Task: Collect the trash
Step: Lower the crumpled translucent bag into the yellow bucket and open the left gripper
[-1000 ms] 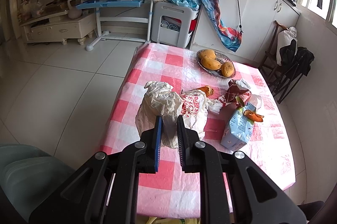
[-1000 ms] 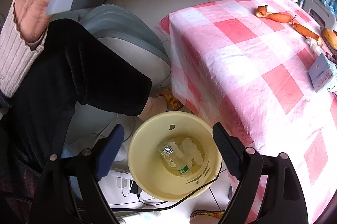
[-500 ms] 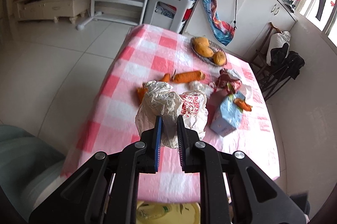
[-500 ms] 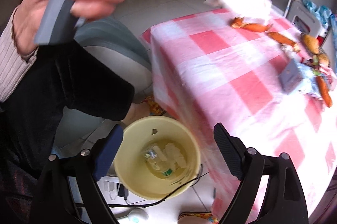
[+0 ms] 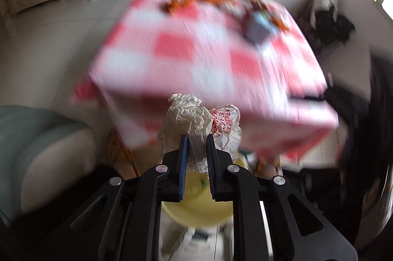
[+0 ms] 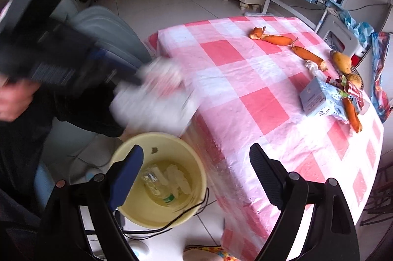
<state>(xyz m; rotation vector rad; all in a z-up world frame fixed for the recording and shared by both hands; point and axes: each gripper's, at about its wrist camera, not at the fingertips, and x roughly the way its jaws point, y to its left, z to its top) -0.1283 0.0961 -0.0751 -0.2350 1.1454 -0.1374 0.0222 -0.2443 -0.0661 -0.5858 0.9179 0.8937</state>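
While the left tool (image 5: pixel 196 150) clamps one crumpled bag (image 5: pixel 194 118) above one yellow bucket (image 6: pixel 137 211), the right tool (image 6: pixel 194 172) gapes empty.

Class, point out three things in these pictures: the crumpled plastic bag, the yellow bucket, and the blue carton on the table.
crumpled plastic bag (image 5: pixel 189 118), left wrist view, wrinkled upper bulge.
yellow bucket (image 6: pixel 196 160), right wrist view, right inner wall.
blue carton (image 6: pixel 316 95), right wrist view, broad top face.
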